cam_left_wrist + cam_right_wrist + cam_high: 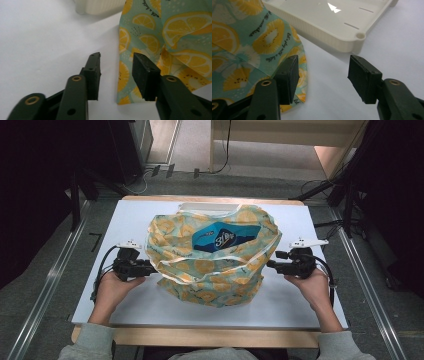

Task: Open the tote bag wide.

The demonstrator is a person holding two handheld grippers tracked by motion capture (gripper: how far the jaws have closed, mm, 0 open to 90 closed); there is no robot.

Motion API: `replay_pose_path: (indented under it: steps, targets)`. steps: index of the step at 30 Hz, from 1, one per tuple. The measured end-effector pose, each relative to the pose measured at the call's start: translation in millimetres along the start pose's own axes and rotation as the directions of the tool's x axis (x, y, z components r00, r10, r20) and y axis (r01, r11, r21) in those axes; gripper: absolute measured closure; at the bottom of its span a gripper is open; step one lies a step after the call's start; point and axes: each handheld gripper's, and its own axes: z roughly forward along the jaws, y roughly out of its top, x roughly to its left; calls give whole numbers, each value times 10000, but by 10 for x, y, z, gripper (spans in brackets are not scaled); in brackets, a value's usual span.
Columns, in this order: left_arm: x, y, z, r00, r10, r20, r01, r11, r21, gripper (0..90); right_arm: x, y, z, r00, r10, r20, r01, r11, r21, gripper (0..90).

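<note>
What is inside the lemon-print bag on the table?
Through the open mouth of the lemon-print bag a blue packet with white lettering is visible, lying near the top. Whatever lies deeper is covered by the fabric and cannot be seen.

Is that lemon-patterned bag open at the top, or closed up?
Open. The bag gapes at its top in the high view, and a blue packet shows inside through the mouth.

Grey floor (45, 270), wooden furniture (280, 132) behind
</note>
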Motion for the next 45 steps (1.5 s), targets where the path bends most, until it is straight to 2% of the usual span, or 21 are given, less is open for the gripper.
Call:
replay_pose_path:
  steps: [2,9,13,27,32,34,37,41,45]
  targets:
    - [28,6,1,9996,-213,168,211,9997,135,526,2,12,-5,9999,100,-64,-100,9999,81,452]
    - [46,16,28,9992,-221,332,219,9997,90,459,0,20,-24,9999,145,-33,-144,9996,228,495]
    - [69,15,35,9988,-223,445,219,9997,99,442,-7,21,-40,9990,446,-50,-445,9986,285,512]
    - [54,-13,-1,9987,-156,491,157,9999,-30,446,10,50,-55,9991,356,-220,-354,9993,97,565]
    - [43,-4,-17,9982,71,590,-66,9999,-89,448,41,68,-53,9987,332,-380,-323,9992,238,569]
    - [43,1,-27,9982,65,598,-58,9999,-111,446,53,77,-65,9987,293,-414,-287,9995,146,567]
    - [47,1,-47,9978,254,606,-249,9996,-90,453,68,93,-88,9987,214,-466,-207,9997,139,558]
    - [63,22,-96,9968,239,759,-228,9996,-154,456,54,109,-93,9982,236,-552,-227,9996,170,538]
    - [70,60,-126,9930,348,1132,-324,9992,-233,452,41,147,-77,9978,130,-653,-108,9994,341,533]
